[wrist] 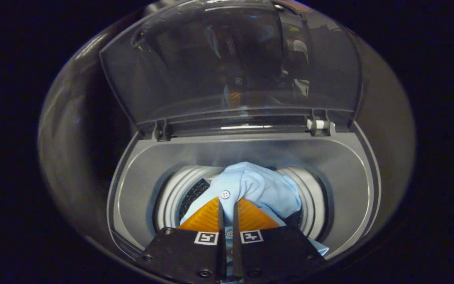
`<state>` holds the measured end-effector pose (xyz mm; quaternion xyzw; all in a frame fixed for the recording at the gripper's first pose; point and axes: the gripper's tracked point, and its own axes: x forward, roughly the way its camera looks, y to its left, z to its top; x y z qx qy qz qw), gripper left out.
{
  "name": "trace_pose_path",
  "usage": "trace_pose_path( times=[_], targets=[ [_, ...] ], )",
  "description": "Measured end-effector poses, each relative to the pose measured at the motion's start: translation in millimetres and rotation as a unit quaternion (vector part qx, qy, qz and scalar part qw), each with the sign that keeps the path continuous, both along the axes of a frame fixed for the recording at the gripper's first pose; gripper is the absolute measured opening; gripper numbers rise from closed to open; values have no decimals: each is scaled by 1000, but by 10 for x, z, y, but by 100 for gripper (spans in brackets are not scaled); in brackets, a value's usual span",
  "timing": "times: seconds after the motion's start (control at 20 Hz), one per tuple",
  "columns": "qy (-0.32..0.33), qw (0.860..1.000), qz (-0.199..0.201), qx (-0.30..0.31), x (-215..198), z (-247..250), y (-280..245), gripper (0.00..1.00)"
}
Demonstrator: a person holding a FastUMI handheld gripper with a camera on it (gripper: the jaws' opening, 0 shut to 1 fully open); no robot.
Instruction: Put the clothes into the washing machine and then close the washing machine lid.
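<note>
The gripper (pixel 227 203) hung over the open mouth of the washing machine (pixel 140 173), its two fingers drawn nearly together with a fold of the light blue garment (pixel 264 187) pinched between them, a small white button (pixel 225 194) showing on the cloth just at the fingertips. The garment bunched up beyond and to the right of the fingers, and a strip of it trailed back under the gripper body on the near right, so most of the cloth sat within the round opening of the drum (pixel 173 193), whose pale ribbed wall showed on both sides. A dark patch inside the drum lay just left of the fingers; what it was could not be told. At the far side, the clear lid (pixel 231 67) stood raised on its hinges (pixel 319 126), well apart from the gripper. The step in hand appeared to be the loading of the clothes, with the garment carried to the drum but not yet let go, and the lid's closing not begun. The next move would likely call for lowering the cloth deeper, parting the fingers to drop it, and checking that the trailing near-right strip cleared the rim before reaching for the far lid
</note>
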<state>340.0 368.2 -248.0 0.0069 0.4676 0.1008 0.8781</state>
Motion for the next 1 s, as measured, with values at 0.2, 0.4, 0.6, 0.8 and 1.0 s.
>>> trace_pose_path(
  times=[0.2, 0.4, 0.6, 0.8, 1.0],
  targets=[
    [3, 1000, -9, 7, 1, 8, -29, 16],
    [-20, 1000, -14, -9, 59, 239, -81, 64],
    [-65, 998, -26, 0, 137, 579, -78, 98],
    [-125, 992, -20, -5, 233, 1072, -50, 98],
    [-210, 977, -22, 7, 330, 1738, 36, 98]
  ],
)
